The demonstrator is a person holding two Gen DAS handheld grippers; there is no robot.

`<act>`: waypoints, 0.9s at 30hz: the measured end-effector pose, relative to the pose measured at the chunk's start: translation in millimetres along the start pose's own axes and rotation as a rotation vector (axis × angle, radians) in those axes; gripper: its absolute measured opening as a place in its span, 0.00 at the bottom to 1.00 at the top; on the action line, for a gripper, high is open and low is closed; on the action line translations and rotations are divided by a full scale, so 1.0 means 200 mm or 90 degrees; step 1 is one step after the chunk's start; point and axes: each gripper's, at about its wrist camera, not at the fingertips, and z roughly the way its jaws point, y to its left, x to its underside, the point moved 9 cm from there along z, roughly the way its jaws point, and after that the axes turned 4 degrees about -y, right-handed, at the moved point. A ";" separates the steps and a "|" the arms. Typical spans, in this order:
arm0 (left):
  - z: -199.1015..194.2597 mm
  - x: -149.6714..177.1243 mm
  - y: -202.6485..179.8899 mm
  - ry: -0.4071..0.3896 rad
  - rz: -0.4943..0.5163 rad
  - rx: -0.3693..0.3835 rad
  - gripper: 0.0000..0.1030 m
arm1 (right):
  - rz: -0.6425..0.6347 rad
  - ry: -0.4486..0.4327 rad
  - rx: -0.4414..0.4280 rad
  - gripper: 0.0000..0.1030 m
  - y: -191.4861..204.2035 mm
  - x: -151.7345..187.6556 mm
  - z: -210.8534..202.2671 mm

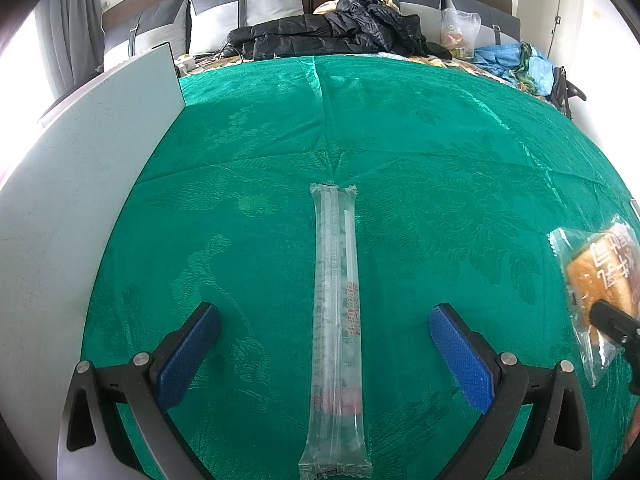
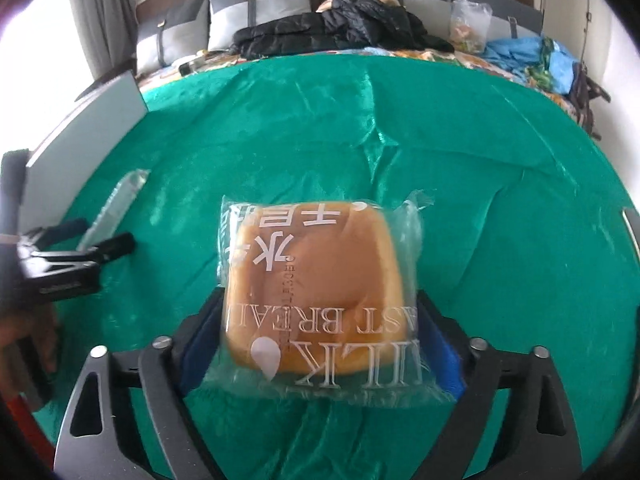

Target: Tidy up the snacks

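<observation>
fingers first: the right gripper (image 2: pixel 320 340) has its blue pads (image 2: pixel 200 344) pressed in on either side of a wrapped milk bread (image 2: pixel 316 292), catching it low on the pack so most of the loaf and its loose plastic end stick out ahead of the tips, and the blur on the wrapper makes me think it is being carried rather than resting, though i cannot say for sure whether it clears the cloth. gripping it by the sides like that seems a sensible choice, since soft bread would dent under a top-down pinch. the left gripper (image 1: pixel 324 356) is spread wide with nothing between its pads (image 1: pixel 460 360) but air, and it straddles a long clear stick-shaped snack pack (image 1: pixel 338 320) that lies flat on the green tablecloth (image 1: pixel 400 140), running straight down the middle of the gap and touching neither finger; lined up that way, a simple squeeze would catch its narrow width, which looks like the reason for the approach. from that side the bread shows off to the right edge, well apart from the stick pack. a pale grey board (image 1: pixel 80 200) borders the cloth on the left, perhaps where the snacks are meant to end up, but nothing marks it so. beyond the table sits a bed with grey pillows (image 1: pixel 248 4), a black jacket (image 1: pixel 340 28) and a clear bag (image 1: pixel 460 32) of something.
</observation>
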 end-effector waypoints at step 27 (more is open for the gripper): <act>0.00 0.00 0.00 0.000 0.000 0.000 1.00 | 0.017 -0.017 -0.031 0.96 0.01 0.00 0.06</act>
